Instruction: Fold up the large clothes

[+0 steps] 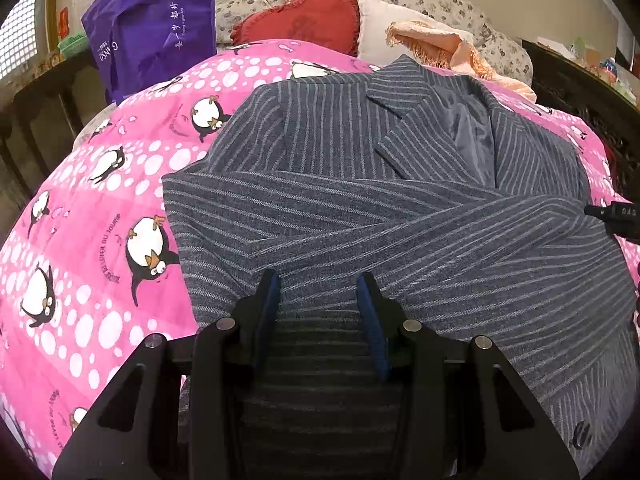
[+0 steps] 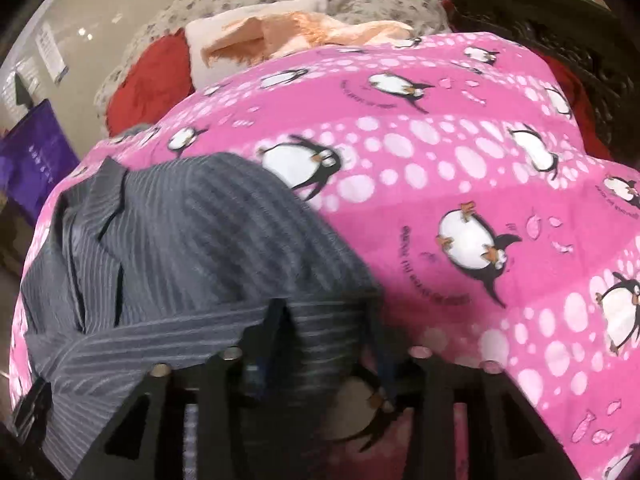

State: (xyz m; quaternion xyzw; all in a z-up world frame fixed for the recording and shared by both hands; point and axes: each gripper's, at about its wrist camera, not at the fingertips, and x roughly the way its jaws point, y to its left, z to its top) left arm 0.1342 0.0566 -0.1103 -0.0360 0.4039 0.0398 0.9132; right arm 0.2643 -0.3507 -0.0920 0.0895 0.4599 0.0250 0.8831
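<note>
Big striped jacket on the pink bed, sleeves crossed, ready for the next fold

The bed (image 1: 100,240) has a pink penguin cover, and the gray striped jacket (image 1: 360,160) lies flat on it, collar at 12 o'clock, hem at 6 o'clock, so it runs long from top to bottom. The left tool (image 1: 318,292) sits over the hem, partly open, cloth between its pads, not squeezed. The right tool (image 2: 328,320) is blurry at the jacket's right edge; I cannot tell if it grips. Both are close.

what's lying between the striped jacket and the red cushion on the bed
In the left wrist view, only a strip of the pink penguin quilt lies between the jacket and the red cushion.
</note>
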